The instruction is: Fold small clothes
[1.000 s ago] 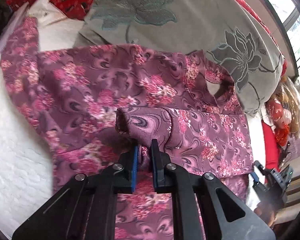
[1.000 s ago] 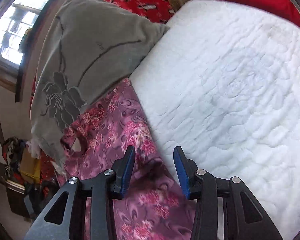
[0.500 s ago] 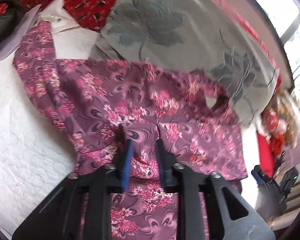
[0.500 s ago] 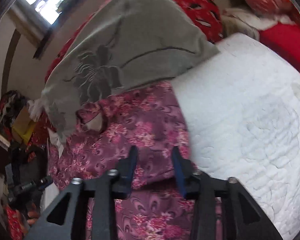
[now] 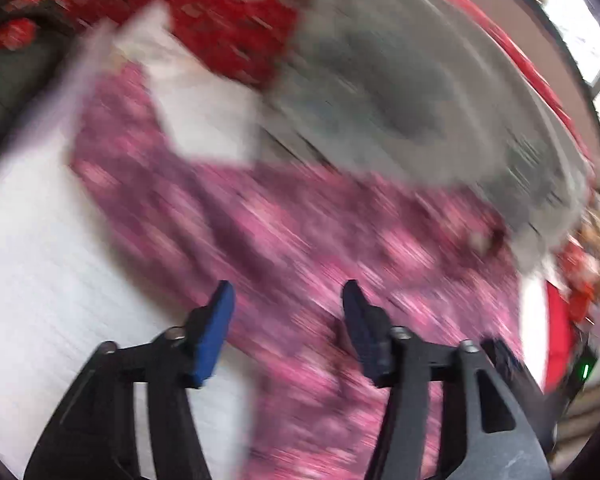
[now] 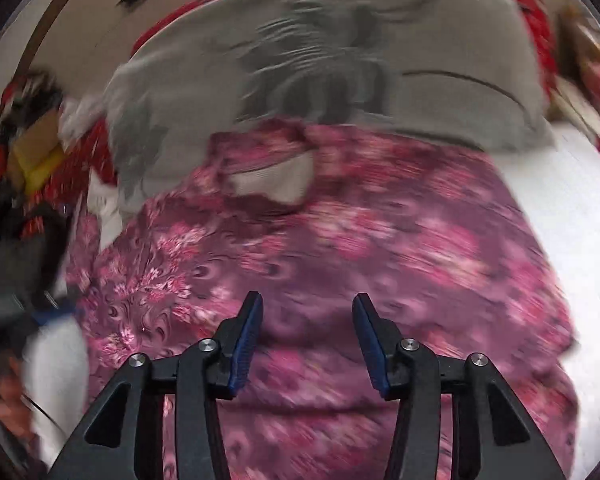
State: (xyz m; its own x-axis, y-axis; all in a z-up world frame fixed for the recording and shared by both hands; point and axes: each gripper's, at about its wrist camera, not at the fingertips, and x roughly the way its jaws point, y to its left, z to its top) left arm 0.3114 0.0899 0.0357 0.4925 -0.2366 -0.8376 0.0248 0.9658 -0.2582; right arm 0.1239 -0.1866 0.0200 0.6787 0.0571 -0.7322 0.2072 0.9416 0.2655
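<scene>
A purple garment with pink flowers (image 5: 308, 240) lies spread on a white quilted bed (image 5: 40, 264). It also shows in the right wrist view (image 6: 380, 240), with its neck opening (image 6: 272, 184) at the far side. My left gripper (image 5: 286, 300) is open and empty above the garment's near edge. My right gripper (image 6: 306, 310) is open and empty above the middle of the garment. Both views are blurred by motion.
A grey cushion with a flower pattern (image 5: 400, 92) lies past the garment and overlaps its far edge; it also shows in the right wrist view (image 6: 320, 60). Red patterned bedding (image 5: 228, 12) lies behind it. Clutter (image 6: 32, 152) sits off the bed's left side.
My left gripper has let go of the fabric fold and opened wide. My right gripper has swung left over the garment and stays open. The fold now lies flat.
</scene>
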